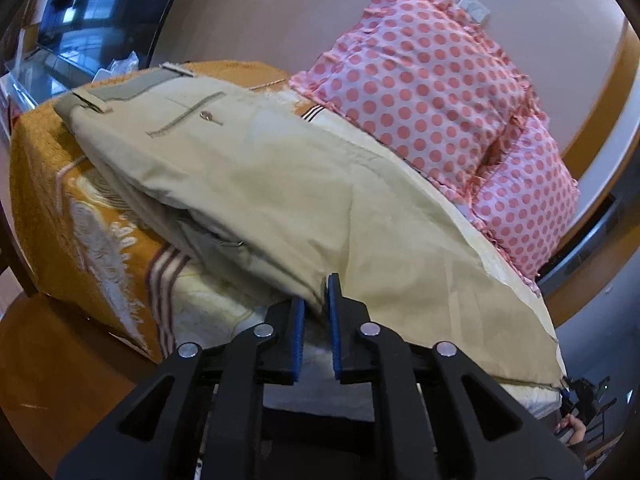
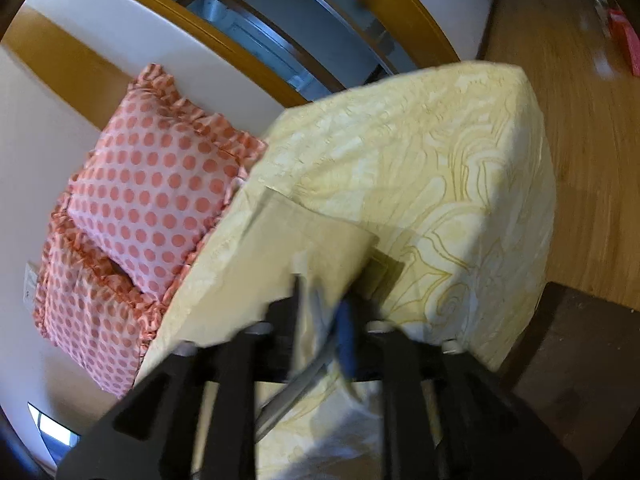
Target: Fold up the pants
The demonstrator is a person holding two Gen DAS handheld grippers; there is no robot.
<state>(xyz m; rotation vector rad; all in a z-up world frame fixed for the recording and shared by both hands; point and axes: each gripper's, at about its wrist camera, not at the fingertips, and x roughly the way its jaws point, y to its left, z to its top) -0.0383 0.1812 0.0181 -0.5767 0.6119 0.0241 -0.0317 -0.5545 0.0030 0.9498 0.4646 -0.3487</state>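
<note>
Pants [image 1: 248, 176] lie on the bed [image 1: 60, 200], pinched at the leg edge by left gripper [image 1: 316, 312] and right gripper [image 2: 320, 312] jaws

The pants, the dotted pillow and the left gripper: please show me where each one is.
pants [image 1: 256, 168]: left wrist view, on the seat fabric below the back pocket.
dotted pillow [image 1: 420, 80]: left wrist view, middle of its face.
left gripper [image 1: 317, 316]: left wrist view, between the blue fingertips.
</note>
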